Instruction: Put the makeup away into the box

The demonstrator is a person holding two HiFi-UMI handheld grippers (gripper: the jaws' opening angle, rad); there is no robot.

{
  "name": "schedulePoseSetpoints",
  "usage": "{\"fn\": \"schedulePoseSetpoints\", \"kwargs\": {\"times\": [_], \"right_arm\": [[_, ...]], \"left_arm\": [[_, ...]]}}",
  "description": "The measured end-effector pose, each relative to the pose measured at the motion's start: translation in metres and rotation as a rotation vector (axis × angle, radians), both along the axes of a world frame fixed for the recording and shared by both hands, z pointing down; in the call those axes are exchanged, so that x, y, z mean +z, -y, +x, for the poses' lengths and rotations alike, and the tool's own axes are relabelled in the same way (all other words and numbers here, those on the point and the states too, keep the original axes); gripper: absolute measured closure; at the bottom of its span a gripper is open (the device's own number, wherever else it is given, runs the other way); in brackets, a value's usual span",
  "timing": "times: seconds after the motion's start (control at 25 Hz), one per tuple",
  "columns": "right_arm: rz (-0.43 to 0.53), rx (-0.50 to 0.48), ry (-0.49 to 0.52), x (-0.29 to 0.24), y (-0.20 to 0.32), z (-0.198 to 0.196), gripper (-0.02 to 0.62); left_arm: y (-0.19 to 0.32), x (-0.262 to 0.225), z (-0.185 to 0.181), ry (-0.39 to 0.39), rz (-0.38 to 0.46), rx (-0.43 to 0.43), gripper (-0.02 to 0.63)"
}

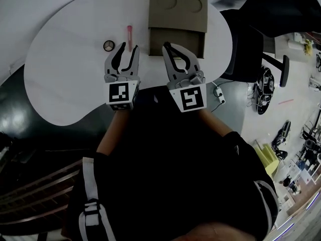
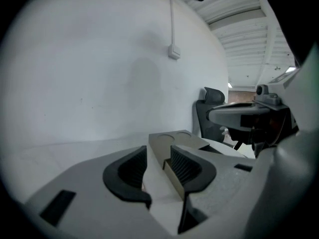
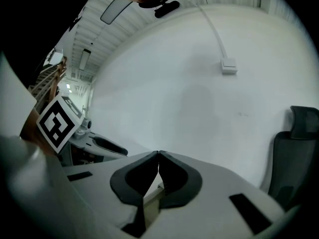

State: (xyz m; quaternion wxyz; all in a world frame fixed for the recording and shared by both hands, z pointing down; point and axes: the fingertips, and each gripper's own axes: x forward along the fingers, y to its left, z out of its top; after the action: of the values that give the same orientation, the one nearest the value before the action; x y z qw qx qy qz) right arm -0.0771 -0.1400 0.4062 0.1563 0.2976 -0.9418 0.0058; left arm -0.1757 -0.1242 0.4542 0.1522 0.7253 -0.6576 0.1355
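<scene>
An olive-brown box [image 1: 176,34] lies open at the far side of the white table [image 1: 65,79]; its raised lid [image 1: 178,5] has two round hollows. A pink makeup tube [image 1: 129,34] and a small round compact [image 1: 109,45] lie left of the box. My left gripper [image 1: 129,48] is open and empty, its tips just short of the tube's near end. In the left gripper view the left gripper [image 2: 158,153] frames the box [image 2: 172,139]. My right gripper [image 1: 166,45] is shut on nothing, over the box's near left corner. The right gripper view shows the right gripper [image 3: 158,154] with its tips touching.
A black office chair [image 1: 251,39] stands right of the table, close to the box. The table's curved near edge [image 1: 95,112] runs just under both grippers. A white power strip [image 1: 219,95] lies on the floor at the right. A white wall [image 2: 99,73] rises behind the table.
</scene>
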Motion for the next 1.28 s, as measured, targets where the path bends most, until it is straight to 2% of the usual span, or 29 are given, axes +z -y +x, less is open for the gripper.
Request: {"fn": "schedulePoseSetpoints", "kwargs": {"times": [0.24, 0.4, 0.64, 1.0, 1.16, 1.28], "right_arm": [[-0.047, -0.003, -0.016, 0.025, 0.005, -0.008, 0.572], [-0.065, -0.002, -0.025, 0.032, 0.011, -0.014, 0.572], [-0.089, 0.008, -0.045, 0.042, 0.017, -0.014, 0.572], [-0.107, 0.004, -0.057, 0.051, 0.02, -0.018, 0.572], [-0.114, 0.03, -0.058, 0.052, 0.022, -0.016, 0.572], [-0.117, 0.047, -0.066, 0.052, 0.026, -0.011, 0.572]], "left_arm": [[0.01, 0.049, -0.008, -0.01, -0.099, 0.002, 0.454], [0.018, 0.074, -0.013, 0.015, -0.148, 0.027, 0.454], [0.02, 0.107, -0.018, 0.03, -0.232, 0.022, 0.454], [0.022, 0.139, -0.027, -0.009, -0.336, -0.018, 0.454], [0.017, 0.148, -0.032, -0.007, -0.385, -0.029, 0.457], [0.015, 0.15, -0.034, 0.024, -0.406, -0.028, 0.503]]}}
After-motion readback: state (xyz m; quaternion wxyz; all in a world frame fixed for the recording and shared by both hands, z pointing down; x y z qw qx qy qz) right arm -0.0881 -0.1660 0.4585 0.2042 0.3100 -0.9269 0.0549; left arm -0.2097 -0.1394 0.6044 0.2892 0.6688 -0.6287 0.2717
